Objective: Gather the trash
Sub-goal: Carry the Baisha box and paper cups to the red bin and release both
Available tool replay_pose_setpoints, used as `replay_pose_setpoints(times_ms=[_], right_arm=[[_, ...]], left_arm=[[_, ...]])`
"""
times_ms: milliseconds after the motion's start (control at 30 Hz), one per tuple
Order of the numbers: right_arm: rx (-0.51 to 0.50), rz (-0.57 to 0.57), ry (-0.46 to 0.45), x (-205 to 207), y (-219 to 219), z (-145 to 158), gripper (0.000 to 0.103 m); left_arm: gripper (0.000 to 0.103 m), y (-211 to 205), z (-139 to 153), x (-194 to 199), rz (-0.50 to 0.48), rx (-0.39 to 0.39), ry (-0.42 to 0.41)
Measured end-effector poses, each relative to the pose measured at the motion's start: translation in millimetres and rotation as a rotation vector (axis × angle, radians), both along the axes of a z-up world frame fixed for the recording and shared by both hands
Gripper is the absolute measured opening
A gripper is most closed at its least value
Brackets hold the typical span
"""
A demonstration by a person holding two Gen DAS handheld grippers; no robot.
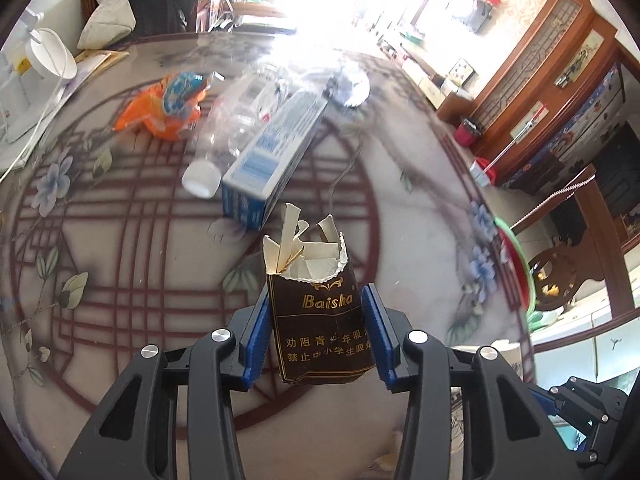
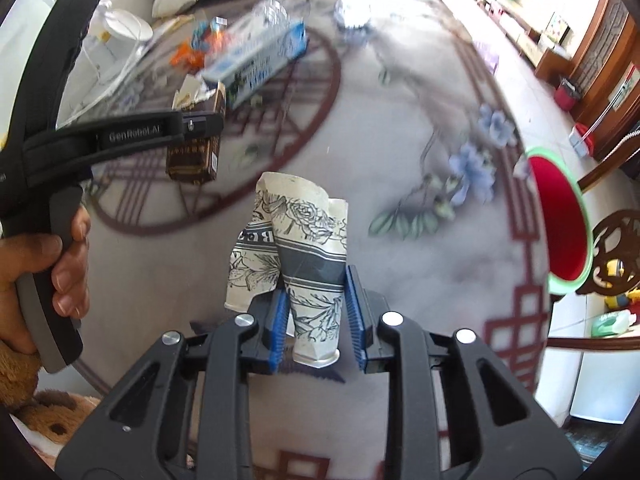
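Your left gripper [image 1: 318, 320] is matt black plastic with ribbed blue rubbery pads and shiny metal pins, and it holds a dark, slightly glossy cigarette pack [image 1: 320, 320] of thin card, its torn top showing rough white paper and foil. Your right gripper [image 2: 316, 320], of the same make, holds crumpled paper cups [image 2: 304, 256] with a matt printed skin. The bench [image 1: 120, 280] before you is smooth and glossy, throwing back glare. On it lie a clear plastic bottle [image 1: 232, 124], a glossy cardboard carton [image 1: 272, 152] and a shiny orange film wrapper [image 1: 168, 108]. The cabinet [image 1: 532, 60] is polished wood.
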State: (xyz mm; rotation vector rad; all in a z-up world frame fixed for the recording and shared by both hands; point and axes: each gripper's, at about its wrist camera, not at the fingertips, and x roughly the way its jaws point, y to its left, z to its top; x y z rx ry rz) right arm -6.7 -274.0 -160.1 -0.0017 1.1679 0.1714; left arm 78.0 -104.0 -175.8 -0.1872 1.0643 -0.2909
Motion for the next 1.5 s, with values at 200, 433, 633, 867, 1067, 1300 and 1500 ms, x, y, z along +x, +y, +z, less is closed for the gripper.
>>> replay_pose_setpoints(times_ms=[200,433,633,867,1067,1300,1500], right_arm=[[0.024,-0.028,-0.067,9.0,-17.8,20.1,0.026],[0.032,-0.033,-0.088,15.3,-39.3,25.8,0.026],[0.027,-0.039,-0.099,18.9,-62.5,27.4,0.026],[0.033,-0.089,-0.101,21.7,-108.8,24.8,0.026],[0.018,-0.208,-0.094,23.0,-170.3,16.8,0.027],[-0.011,-0.361,-0.075,31.7,-246.3,1.8,0.027],[-0.058,-0.413,-0.097,51.5,-283.6,0.3,0.027]], left_arm=[[0.041,-7.7,14.9,0.6,0.012,-0.015,-0.026],[0.041,-24.4,18.2,1.4,0.025,-0.018,-0.028],[0.041,-48.7,22.4,3.9,0.019,-0.017,-0.04],[0.041,-91.0,21.0,4.0,-0.023,-0.013,-0.027],[0.041,-133.2,19.8,7.3,-0.083,-0.012,-0.016],[0.042,-178.6,20.9,5.9,-0.166,0.0,-0.007],[0.042,-208.1,21.1,7.5,-0.229,0.024,0.0]])
